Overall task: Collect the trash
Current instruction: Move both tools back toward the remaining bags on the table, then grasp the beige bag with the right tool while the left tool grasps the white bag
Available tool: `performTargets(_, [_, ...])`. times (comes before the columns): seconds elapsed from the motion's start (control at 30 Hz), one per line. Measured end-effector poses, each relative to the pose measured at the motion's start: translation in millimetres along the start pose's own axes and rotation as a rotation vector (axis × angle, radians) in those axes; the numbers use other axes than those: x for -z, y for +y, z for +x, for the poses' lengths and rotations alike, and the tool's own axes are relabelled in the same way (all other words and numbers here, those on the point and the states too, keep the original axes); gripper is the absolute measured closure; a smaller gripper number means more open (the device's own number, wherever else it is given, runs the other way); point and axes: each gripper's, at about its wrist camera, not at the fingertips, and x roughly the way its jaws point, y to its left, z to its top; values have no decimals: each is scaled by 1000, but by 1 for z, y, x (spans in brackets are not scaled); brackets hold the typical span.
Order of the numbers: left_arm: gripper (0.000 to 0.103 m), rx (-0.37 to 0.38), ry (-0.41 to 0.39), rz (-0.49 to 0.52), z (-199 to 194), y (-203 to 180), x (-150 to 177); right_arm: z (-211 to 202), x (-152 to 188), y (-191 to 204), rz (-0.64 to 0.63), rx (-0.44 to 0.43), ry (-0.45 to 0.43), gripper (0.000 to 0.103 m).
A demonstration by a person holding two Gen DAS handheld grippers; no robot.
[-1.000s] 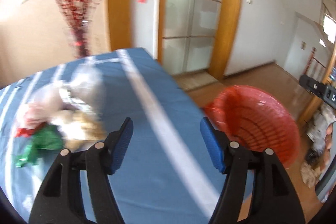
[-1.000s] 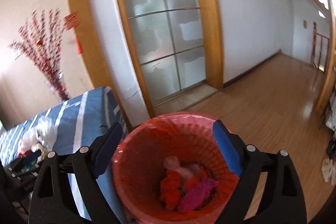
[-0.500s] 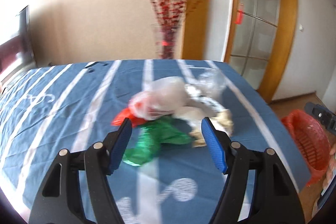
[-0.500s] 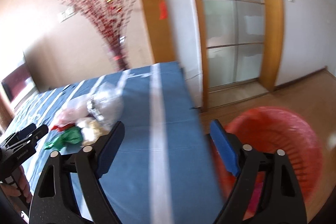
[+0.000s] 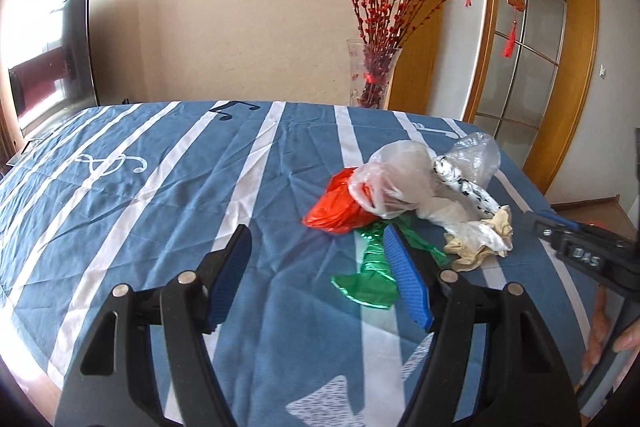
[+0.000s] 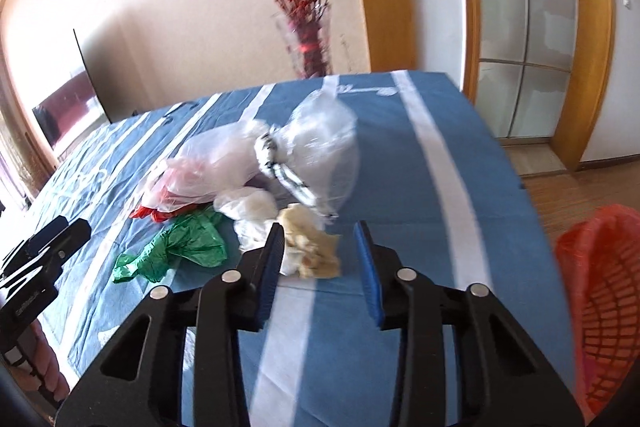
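Blue striped cloth covers the counter (image 5: 160, 187); trash pile (image 5: 408, 195) lies right of centre, red basket (image 6: 600, 307) off the counter's right edge. Left gripper (image 5: 316, 267) spread, empty, green wrapper (image 5: 372, 267) just beyond its right finger. Right gripper (image 6: 320, 259) jaws have just been closing, half-narrowed, beige crumpled paper (image 6: 312, 239) between the fingers, not yet pinched. Risk: closing early grabs cloth or only a corner, and the light scrap slips out before the basket.
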Motion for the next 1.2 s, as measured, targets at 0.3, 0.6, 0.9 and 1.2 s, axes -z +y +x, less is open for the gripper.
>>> performTargets(0.3, [36, 14, 27, -2, 10, 6, 4, 31, 5, 6, -9, 14, 80, 94])
performTargets(0.6, [36, 53, 68, 33, 21, -11, 7, 7, 5, -19, 22, 45, 30, 96])
performTargets(0.9, [36, 92, 118, 67, 33, -36, 9, -26, 5, -58, 66, 163, -65, 97])
performTargets(1.2, [36, 105, 108, 78, 47, -61, -15, -46, 2, -79, 106, 169, -99, 96])
